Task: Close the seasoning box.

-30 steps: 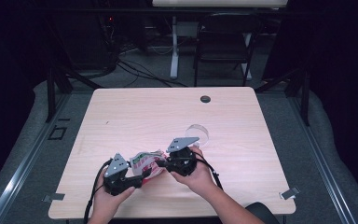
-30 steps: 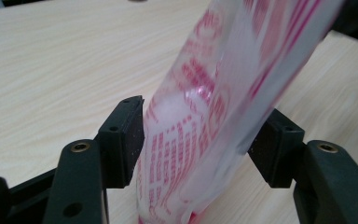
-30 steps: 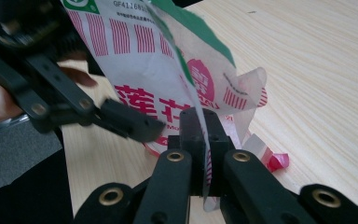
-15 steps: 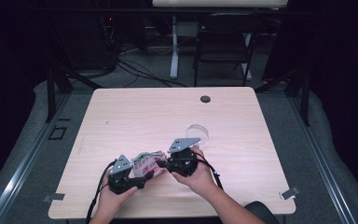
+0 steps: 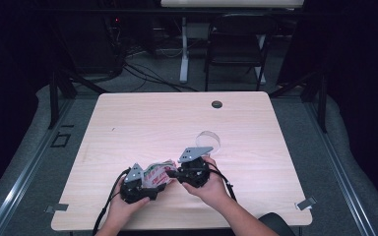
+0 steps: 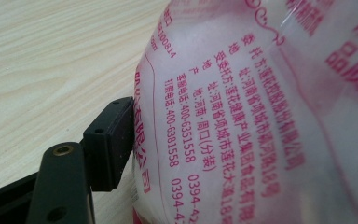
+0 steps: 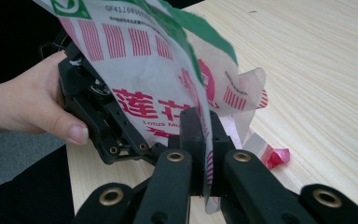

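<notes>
Item: printed plastic bag (image 5: pixel 158 173), near front edge of surface (image 5: pixel 142 123). Right hand-held gripper (image 7: pixel 204 154) pinches its edge; left hand-held gripper (image 5: pixel 139 186), jaws just widening, brackets the bag's bulk. Step: regripping. Next: left jaws re-close lower.

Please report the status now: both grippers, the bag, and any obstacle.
Right gripper shut on bag. Left gripper jaws just opening, bag between them. Clear cup beyond, apart.

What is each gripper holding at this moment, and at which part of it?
The right gripper is shut on the printed plastic bag, pinching its thin edge. The left gripper has just been opening; the bag is between its jaws, one pad beside it.
</notes>
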